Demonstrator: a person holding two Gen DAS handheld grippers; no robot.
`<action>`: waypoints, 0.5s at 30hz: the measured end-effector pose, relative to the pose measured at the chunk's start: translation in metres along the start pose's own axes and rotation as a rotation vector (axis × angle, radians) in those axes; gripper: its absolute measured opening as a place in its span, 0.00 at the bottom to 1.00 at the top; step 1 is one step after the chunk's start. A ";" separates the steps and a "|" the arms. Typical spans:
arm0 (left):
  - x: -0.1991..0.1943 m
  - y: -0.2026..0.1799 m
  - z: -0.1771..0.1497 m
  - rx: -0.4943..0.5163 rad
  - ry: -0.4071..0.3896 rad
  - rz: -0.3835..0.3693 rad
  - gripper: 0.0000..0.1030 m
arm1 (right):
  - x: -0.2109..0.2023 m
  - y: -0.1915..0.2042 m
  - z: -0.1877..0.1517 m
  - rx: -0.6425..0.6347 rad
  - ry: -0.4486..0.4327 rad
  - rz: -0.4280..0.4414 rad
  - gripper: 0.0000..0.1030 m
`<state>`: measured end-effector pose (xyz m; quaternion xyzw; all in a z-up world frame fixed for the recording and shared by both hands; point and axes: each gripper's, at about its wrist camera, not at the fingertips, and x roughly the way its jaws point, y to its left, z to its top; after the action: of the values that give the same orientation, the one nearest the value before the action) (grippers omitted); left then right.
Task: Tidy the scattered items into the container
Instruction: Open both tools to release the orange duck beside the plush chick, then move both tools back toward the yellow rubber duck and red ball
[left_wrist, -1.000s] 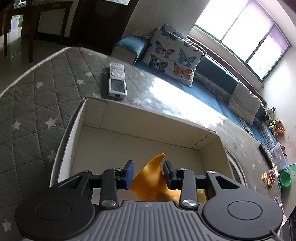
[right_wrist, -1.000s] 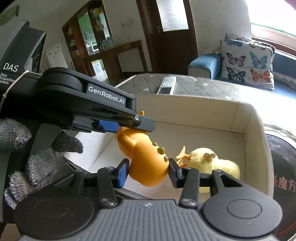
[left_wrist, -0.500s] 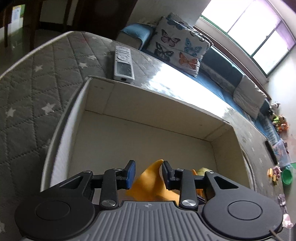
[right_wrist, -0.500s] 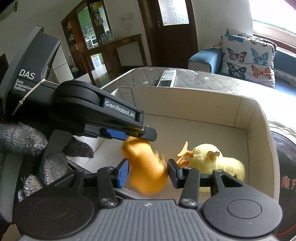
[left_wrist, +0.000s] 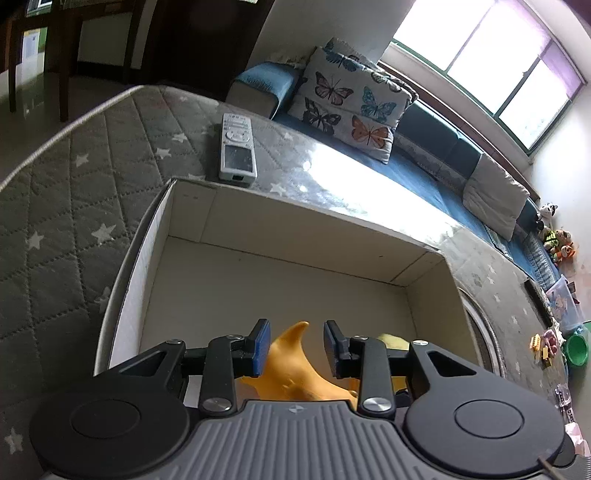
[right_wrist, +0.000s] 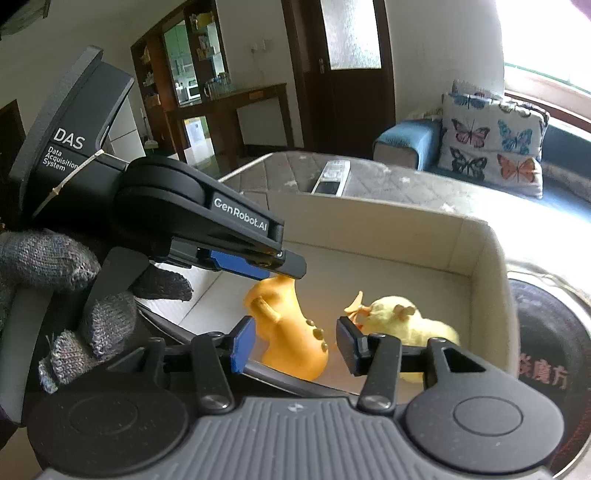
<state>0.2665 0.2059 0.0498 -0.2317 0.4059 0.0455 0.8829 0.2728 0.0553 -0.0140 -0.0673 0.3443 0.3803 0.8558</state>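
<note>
An orange toy stands in the cardboard box, its long axis near upright and its tapered end up, beside a yellow duck. The right gripper is spread, clear of the toy. The left gripper appears slightly apart around the tip.

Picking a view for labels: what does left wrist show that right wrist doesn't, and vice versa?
Left wrist only: the toy pile at the sofa's far end and a green bowl. Right wrist only: the yellow chick in the box, the gloved hand, the left claw from outside. Both: orange toy, box, remote, butterfly pillow.
</note>
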 end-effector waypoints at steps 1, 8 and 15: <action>-0.003 -0.002 -0.001 0.006 -0.005 -0.001 0.33 | -0.005 0.000 -0.001 -0.004 -0.007 -0.002 0.54; -0.028 -0.023 -0.014 0.044 -0.041 -0.016 0.34 | -0.037 0.000 -0.008 -0.020 -0.049 -0.024 0.56; -0.046 -0.045 -0.035 0.072 -0.051 -0.040 0.34 | -0.069 -0.005 -0.026 -0.029 -0.076 -0.058 0.65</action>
<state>0.2233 0.1549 0.0810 -0.2066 0.3801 0.0191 0.9014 0.2302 0.0003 0.0097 -0.0753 0.3038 0.3625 0.8779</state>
